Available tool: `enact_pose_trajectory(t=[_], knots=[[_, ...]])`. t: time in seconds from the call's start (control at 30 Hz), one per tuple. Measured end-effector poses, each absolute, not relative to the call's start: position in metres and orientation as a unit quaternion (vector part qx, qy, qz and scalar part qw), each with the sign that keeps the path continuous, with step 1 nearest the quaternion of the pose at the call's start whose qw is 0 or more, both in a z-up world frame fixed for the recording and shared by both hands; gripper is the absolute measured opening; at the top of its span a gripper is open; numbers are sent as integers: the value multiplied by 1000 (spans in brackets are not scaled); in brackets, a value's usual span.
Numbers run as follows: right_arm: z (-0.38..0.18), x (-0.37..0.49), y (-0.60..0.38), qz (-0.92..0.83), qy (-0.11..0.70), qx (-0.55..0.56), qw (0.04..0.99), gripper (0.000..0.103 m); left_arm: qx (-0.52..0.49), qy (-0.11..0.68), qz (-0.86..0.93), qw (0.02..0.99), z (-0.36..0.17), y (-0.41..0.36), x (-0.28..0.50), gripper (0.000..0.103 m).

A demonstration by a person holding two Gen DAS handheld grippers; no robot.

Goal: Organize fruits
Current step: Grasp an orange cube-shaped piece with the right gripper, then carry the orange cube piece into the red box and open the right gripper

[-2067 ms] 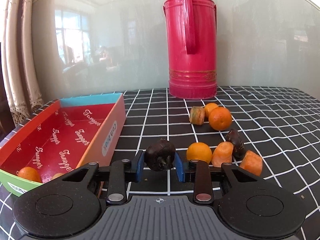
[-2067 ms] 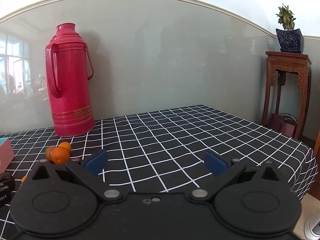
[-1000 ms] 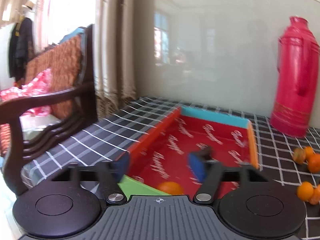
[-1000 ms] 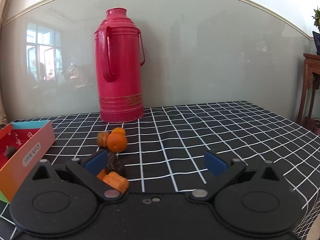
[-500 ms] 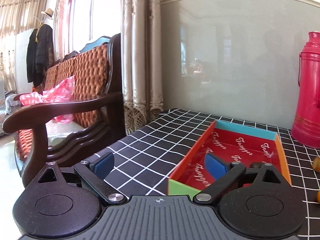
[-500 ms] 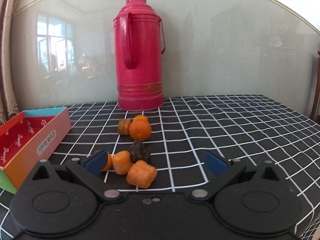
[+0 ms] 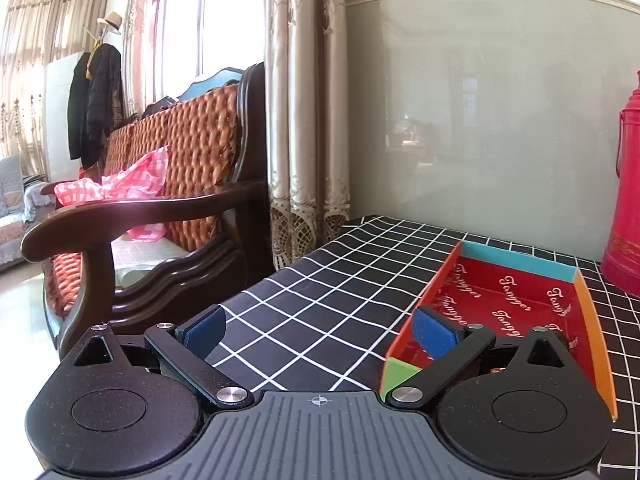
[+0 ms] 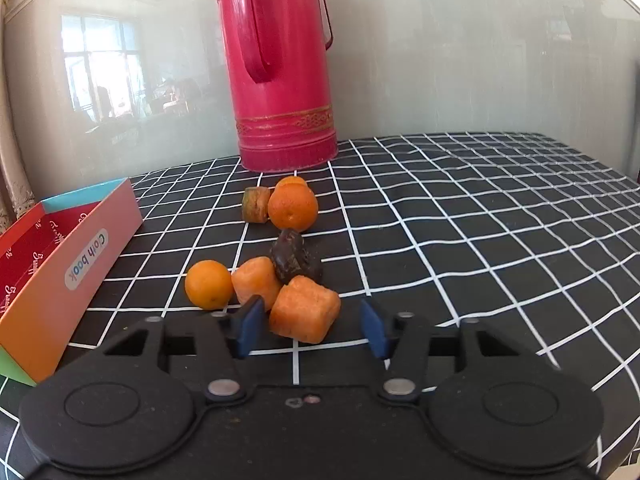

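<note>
Left tongs [image 7: 318, 330] released wide, right tongs [image 8: 310, 326] closing around rough orange chunk [image 8: 306, 312], ungripped

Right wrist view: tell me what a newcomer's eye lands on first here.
The tall red thermos stands at the back of the checked tablecloth, against the wall. In front of it lies a loose cluster of fruit, with the orange chunk nearest, between the right gripper's jaws, which have just been closing. At the left edge sits the colourful box.
</note>
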State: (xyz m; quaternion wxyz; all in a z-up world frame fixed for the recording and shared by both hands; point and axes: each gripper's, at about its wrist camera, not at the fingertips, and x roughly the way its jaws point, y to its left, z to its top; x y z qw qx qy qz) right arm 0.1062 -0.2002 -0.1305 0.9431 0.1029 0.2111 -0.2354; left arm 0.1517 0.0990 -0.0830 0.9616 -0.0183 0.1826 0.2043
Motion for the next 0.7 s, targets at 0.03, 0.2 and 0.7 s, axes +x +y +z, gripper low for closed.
enact_pose_trajectory(t=[0.03,0.2,0.7], knots=[[-130,106,-200,-235,210,103,943,29,-20,183,206,961,-83,101,151,99],[-130,108,-197,-232,212,94,945,18,-24,182,212,960,-84,104,150,99],[-102,101,-134,-79,127,41,988,17,-39,186,243,951,-84,136,138,100]])
